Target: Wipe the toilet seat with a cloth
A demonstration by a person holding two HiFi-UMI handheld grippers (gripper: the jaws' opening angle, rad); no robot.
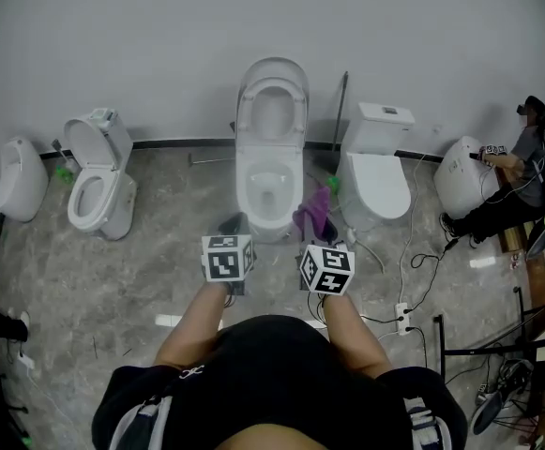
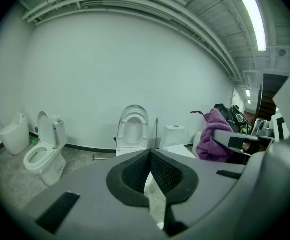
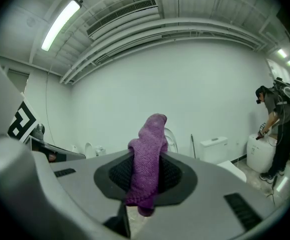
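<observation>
The white toilet (image 1: 270, 190) stands against the wall straight ahead, its lid and seat (image 1: 272, 101) raised. It also shows in the left gripper view as the middle toilet (image 2: 132, 131). My right gripper (image 1: 317, 221) is shut on a purple cloth (image 1: 311, 212), held just right of the bowl's front. The cloth (image 3: 147, 159) stands up between the jaws of the right gripper (image 3: 145, 184). My left gripper (image 1: 231, 227) hovers left of the bowl's front. Its jaws meet with nothing in them in the left gripper view (image 2: 149, 156).
A second open toilet (image 1: 98, 172) and a rounded white unit (image 1: 19, 178) stand at the left. A closed toilet (image 1: 377, 172) is at the right, a long-handled tool (image 1: 340, 111) leaning beside it. A person (image 1: 516, 176) crouches at another unit (image 1: 461, 178). Cables and a power strip (image 1: 403, 317) lie on the floor.
</observation>
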